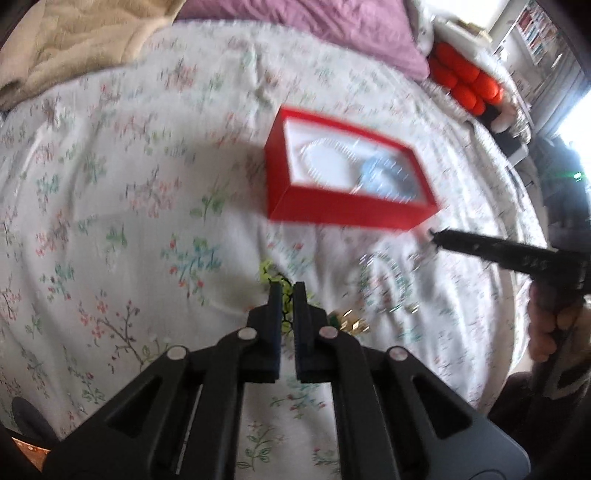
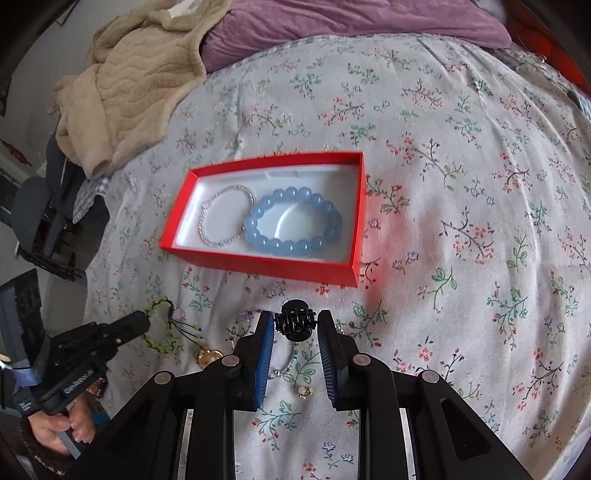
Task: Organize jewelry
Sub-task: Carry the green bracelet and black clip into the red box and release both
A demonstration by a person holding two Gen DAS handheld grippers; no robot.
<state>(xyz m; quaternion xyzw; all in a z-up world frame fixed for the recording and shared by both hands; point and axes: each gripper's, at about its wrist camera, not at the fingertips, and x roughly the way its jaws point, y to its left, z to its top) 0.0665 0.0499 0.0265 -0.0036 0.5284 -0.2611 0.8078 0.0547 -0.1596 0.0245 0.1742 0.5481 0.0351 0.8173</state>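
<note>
A red box (image 2: 258, 264) with a white lining lies on the floral bedspread; it also shows blurred in the left wrist view (image 1: 347, 212). It holds a blue bead bracelet (image 2: 293, 221) and a thin silver bracelet (image 2: 225, 218). My right gripper (image 2: 295, 323) is shut on a black hair claw clip (image 2: 295, 325) in front of the box. My left gripper (image 1: 287, 291) is nearly shut on a green and black bracelet (image 1: 275, 277), also seen in the right wrist view (image 2: 162, 332). Gold earrings (image 1: 354, 325) lie beside it.
A beaded necklace (image 2: 288, 363) and small earrings (image 2: 306, 392) lie under my right gripper. A beige blanket (image 2: 136, 81) and purple pillow (image 2: 351, 22) are at the back. Orange cushions (image 1: 465, 81) sit at the far right.
</note>
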